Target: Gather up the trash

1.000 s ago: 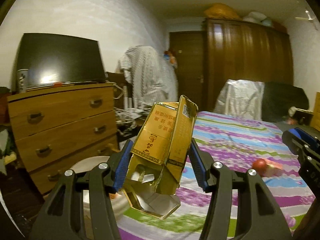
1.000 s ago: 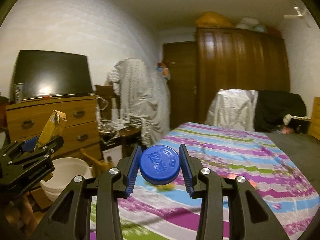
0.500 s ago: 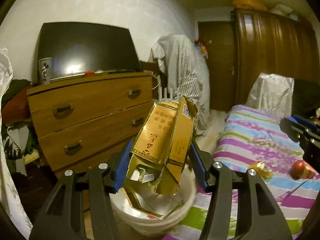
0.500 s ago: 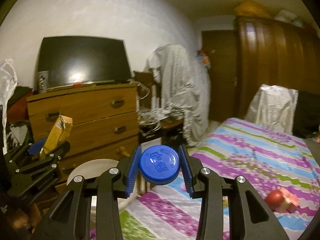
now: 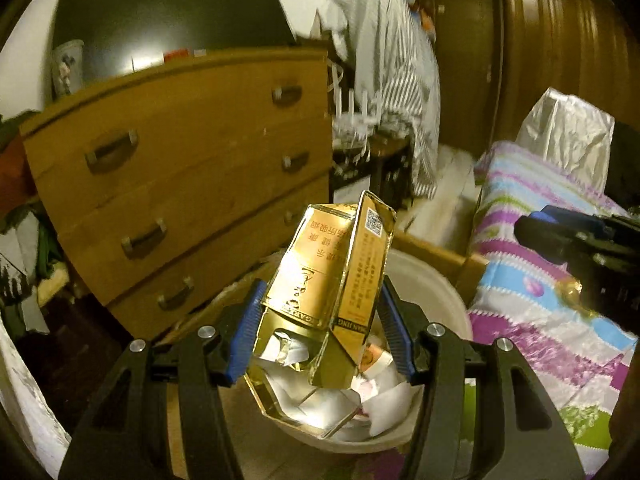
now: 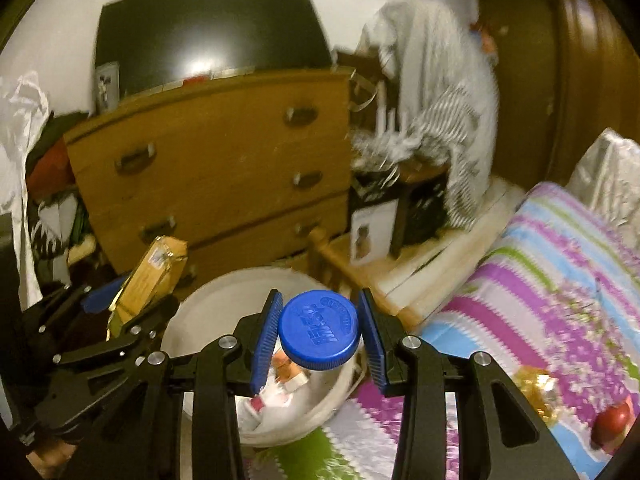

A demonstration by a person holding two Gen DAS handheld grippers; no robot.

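My left gripper (image 5: 320, 336) is shut on a crumpled gold carton (image 5: 328, 280) and holds it over the white bin (image 5: 444, 292), which has white and red paper scraps (image 5: 376, 392) inside. In the right wrist view, my right gripper (image 6: 320, 336) is shut on a blue bottle cap (image 6: 318, 330) above the bin's (image 6: 224, 300) near rim. The left gripper (image 6: 120, 320) with the gold carton (image 6: 154, 276) shows at the left of that view. The right gripper's tip (image 5: 560, 236) shows at the right edge of the left wrist view.
A wooden chest of drawers (image 5: 180, 168) with a dark screen (image 5: 168, 24) on top stands behind the bin. The striped bedspread (image 6: 540, 280) lies to the right, with a gold wrapper (image 6: 536, 388) and a red object (image 6: 612, 420) on it. Clothes hang over a chair (image 6: 440, 80).
Both grippers swung left from over the bed toward the bin and tilted downward. The bin moved from the lower left to right beneath both grippers. The carton and cap stayed gripped.
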